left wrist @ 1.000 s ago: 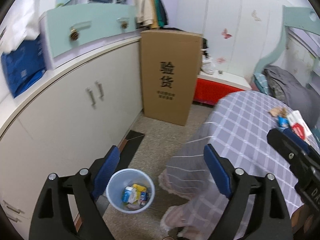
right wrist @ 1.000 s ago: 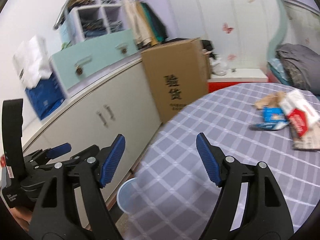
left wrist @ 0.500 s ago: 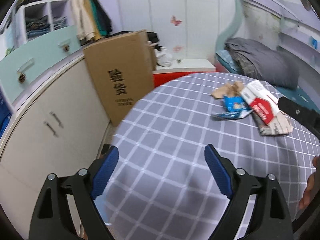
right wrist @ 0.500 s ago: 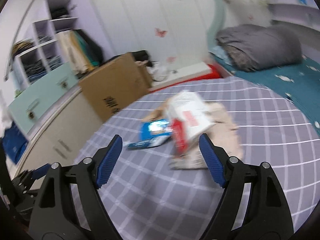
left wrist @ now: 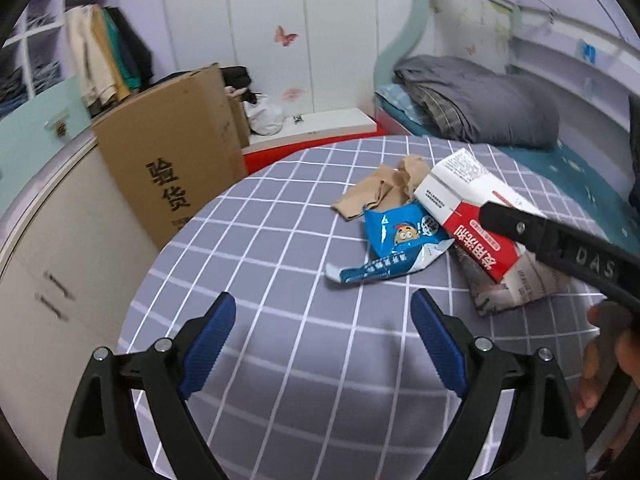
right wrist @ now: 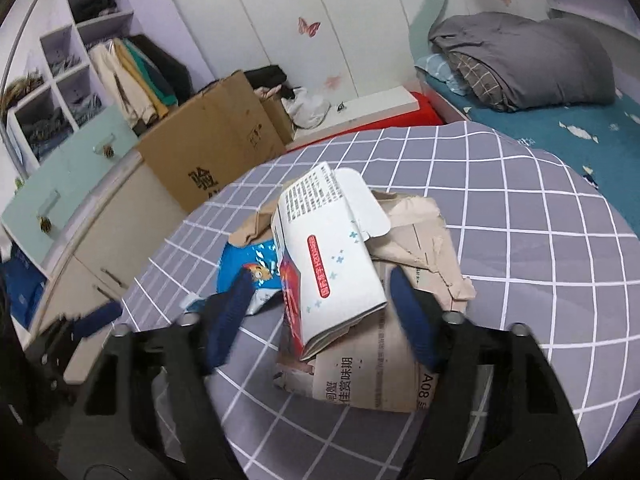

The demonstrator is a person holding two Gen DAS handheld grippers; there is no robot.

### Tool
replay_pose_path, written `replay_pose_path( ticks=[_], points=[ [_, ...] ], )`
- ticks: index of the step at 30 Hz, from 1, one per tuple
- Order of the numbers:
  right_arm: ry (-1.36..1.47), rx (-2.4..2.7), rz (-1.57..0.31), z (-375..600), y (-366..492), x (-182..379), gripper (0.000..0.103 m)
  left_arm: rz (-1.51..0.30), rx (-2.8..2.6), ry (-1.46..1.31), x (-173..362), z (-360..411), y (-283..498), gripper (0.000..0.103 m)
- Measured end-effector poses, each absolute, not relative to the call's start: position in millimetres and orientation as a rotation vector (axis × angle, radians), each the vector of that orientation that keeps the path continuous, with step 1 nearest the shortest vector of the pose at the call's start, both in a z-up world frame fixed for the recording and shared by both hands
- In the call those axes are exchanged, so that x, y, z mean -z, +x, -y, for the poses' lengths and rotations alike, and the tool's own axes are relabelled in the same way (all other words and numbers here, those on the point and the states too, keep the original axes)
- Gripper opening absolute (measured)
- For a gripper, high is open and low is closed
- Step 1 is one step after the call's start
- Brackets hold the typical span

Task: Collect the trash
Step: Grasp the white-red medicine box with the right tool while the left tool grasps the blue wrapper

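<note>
Closing on trash was the step in hand. Right tool, low centre of the right wrist view, had its jaws just narrowing around the red-and-white carton; pads sat either side, apparently not yet pressing, so not clenched on it. Left tool, bottom of the left wrist view, stood released and empty over bare checked counter. Just past it lay the blue snack wrapper, the carton on top of a folded newspaper at right, and crumpled brown paper behind. Next move likely needs the right tool to finish clamping the carton, then lift clear without dragging the newspaper.
</note>
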State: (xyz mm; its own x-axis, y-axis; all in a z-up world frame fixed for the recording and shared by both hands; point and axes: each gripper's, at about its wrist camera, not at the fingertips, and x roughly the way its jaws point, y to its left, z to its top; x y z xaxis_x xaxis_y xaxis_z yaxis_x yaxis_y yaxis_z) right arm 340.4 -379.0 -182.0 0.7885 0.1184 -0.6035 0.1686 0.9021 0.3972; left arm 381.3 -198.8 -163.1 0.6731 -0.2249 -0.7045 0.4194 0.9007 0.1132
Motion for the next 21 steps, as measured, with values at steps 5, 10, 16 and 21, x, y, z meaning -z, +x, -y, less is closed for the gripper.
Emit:
replay_pose_path(
  ticks=[5, 10, 16, 21],
  points=[
    [0.475, -0.006, -0.678, 382, 340, 185, 0.04, -0.781, 0.482, 0.302, 175, 221, 400, 0.087],
    [0.453, -0.033, -0.659, 378, 333, 181, 0.032, -0.83, 0.515, 0.35, 188, 237, 412, 0.087],
    [0.426, -0.038, -0.64, 372, 326, 176, 0.028, -0.855, 0.519, 0.334, 190, 231, 418, 0.068],
    [0.437, -0.045, -0.638, 373, 327, 175, 0.025, -0.856, 0.529, 0.314, 190, 221, 420, 0.049]
  ],
)
